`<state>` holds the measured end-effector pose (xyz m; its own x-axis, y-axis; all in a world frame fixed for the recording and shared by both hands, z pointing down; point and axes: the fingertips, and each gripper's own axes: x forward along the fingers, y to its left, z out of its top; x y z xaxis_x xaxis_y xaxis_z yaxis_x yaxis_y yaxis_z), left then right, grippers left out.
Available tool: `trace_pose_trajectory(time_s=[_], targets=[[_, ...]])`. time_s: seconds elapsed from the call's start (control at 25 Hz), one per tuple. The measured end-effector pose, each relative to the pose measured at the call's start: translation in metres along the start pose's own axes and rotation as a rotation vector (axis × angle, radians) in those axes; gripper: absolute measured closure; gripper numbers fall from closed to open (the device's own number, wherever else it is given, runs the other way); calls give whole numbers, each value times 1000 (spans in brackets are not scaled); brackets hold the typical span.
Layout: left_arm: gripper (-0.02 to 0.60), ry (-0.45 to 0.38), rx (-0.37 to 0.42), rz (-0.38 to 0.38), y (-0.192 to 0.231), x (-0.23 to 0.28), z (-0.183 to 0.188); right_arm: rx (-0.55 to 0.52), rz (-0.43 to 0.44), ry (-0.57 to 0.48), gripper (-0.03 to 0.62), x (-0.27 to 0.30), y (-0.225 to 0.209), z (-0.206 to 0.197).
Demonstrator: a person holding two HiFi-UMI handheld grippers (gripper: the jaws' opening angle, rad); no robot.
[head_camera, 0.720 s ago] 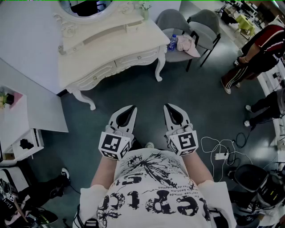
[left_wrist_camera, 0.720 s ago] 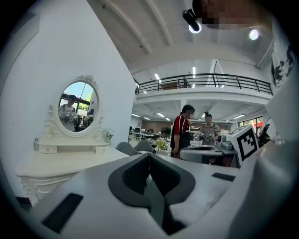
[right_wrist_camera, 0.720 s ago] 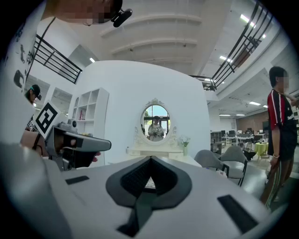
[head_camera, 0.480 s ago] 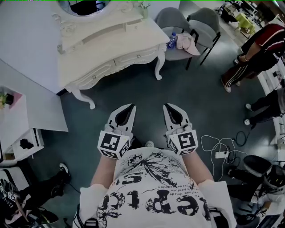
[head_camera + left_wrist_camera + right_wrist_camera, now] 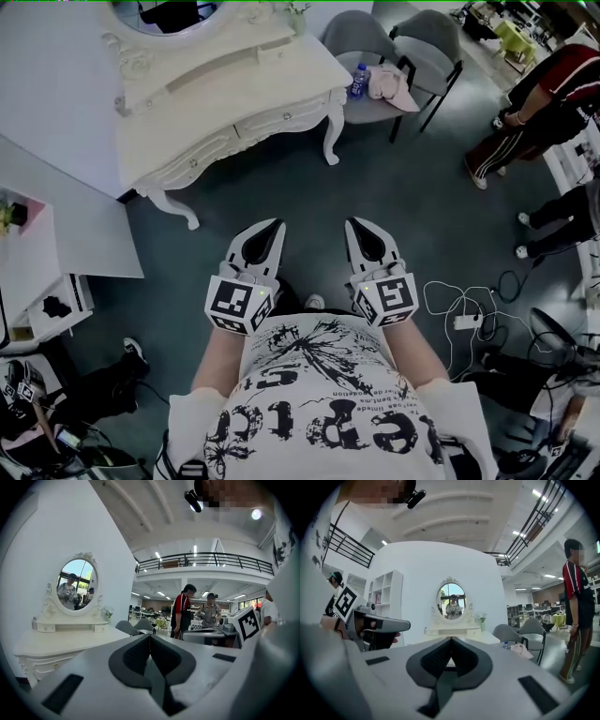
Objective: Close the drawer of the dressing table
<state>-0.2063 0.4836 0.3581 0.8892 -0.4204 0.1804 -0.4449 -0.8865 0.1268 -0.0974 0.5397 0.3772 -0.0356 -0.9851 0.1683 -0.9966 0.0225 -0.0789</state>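
Now: approach step | dressing table upper left of head view, drawer along its front edge, openness unclear | left gripper and right gripper pressed together, empty, lower centre, well apart from it | next: step closer, push drawer front flush.

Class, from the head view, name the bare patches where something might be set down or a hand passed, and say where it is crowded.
Free: the front of the dressing table's top, before its mirror shelf; the floor between that table, the chairs and the cables. Crowded: one chair's seat, holding a bottle and a pink cloth.
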Motion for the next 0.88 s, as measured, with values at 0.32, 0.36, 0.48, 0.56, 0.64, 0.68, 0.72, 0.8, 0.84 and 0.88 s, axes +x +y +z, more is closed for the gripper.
trace_pose_trajectory(time_s=[0.32, 0.36, 0.48, 0.56, 0.64, 0.68, 0.72, 0.8, 0.84, 0.88], targets=[[563, 25, -18, 4, 24, 26, -6, 20, -29, 46, 577, 39, -22, -9], [562, 28, -22, 7, 32, 32, -6, 21, -29, 52, 577, 48, -25, -10], [561, 36, -36, 15, 61, 56, -5, 13, -31, 68, 577, 79, -35, -12], [561, 36, -41, 12, 81, 77, -1, 12, -38, 84, 577, 103, -46, -10], [561, 29, -44, 3, 101, 102, 8, 15, -46, 105, 577, 128, -59, -7], [561, 25, -47, -3, 111, 114, 13, 14, -52, 112, 577, 143, -65, -5], [562, 22, -50, -9, 123, 128, 18, 13, -61, 116, 577, 158, -72, -1], [561, 17, -51, -26, 147, 154, 28, 15, -80, 118, 577, 190, -85, 7], [561, 14, -46, -36, 159, 167, 35, 20, -86, 118, 577, 207, -91, 12], [561, 13, -37, -46, 171, 179, 41, 27, -91, 118, 577, 223, -98, 17]])
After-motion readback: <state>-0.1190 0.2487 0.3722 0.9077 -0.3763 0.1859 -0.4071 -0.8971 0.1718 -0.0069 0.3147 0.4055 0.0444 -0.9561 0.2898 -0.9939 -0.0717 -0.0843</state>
